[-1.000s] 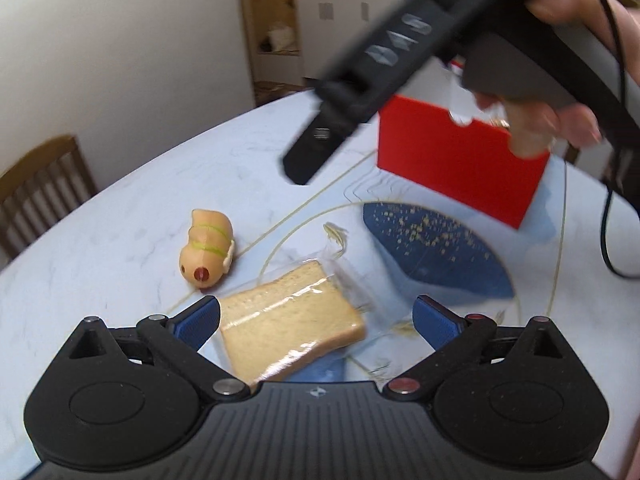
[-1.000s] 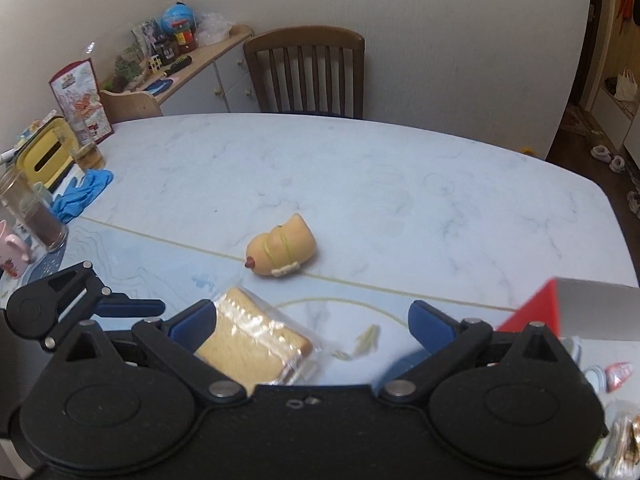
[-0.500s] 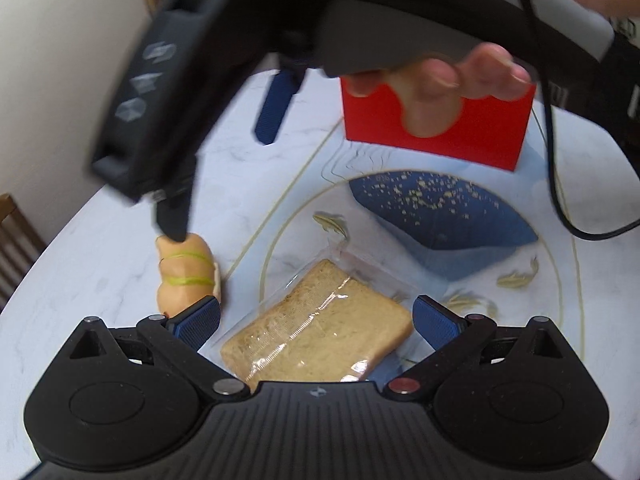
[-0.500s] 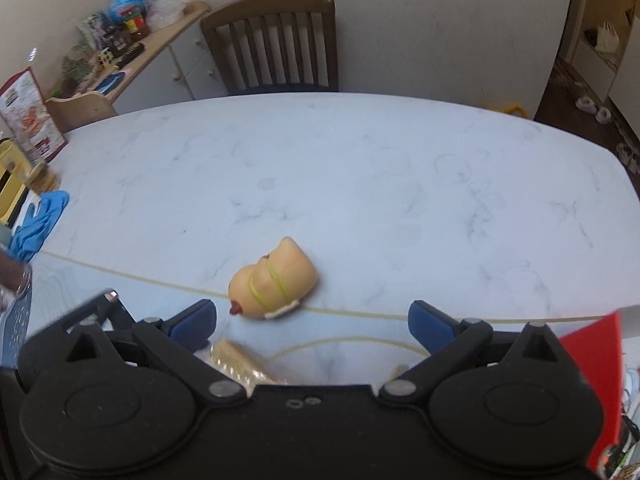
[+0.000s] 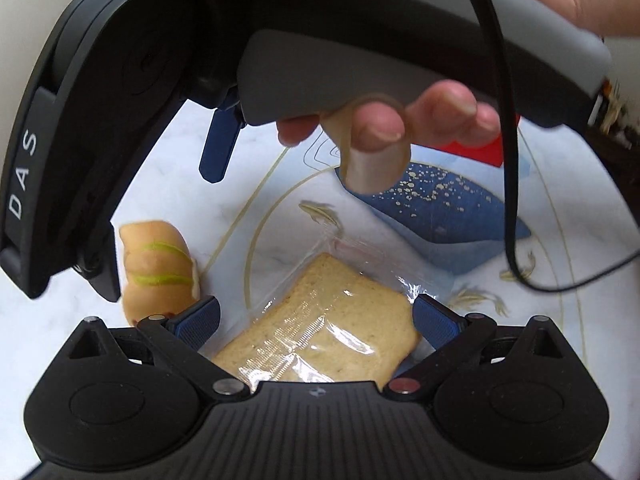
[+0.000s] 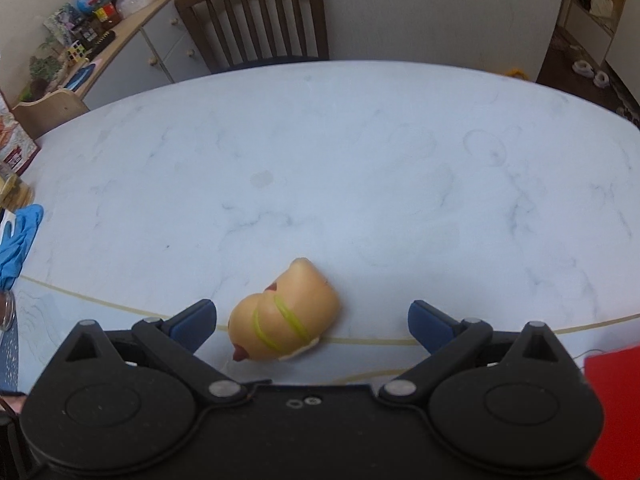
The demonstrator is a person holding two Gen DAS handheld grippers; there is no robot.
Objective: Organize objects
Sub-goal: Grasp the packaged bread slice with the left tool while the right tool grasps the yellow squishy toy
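Pale marble-patterned oval table [image 6: 360, 152], marked with thin gold curved lines and a dark blue speckled patch [image 5: 448, 212]. On it, a toy hot dog in a tan bun with yellow-green stripes [image 6: 282, 316], just beside a slice of bread wrapped in clear plastic [image 5: 328, 332]. Farther back, a red flat-sided block [image 5: 476, 152]. Near the left edge, crumpled blue gloves [image 6: 18, 236].

wall [image 6: 400, 8] white | chair [image 6: 256, 16] wooden | sideboard [image 6: 120, 40] cluttered
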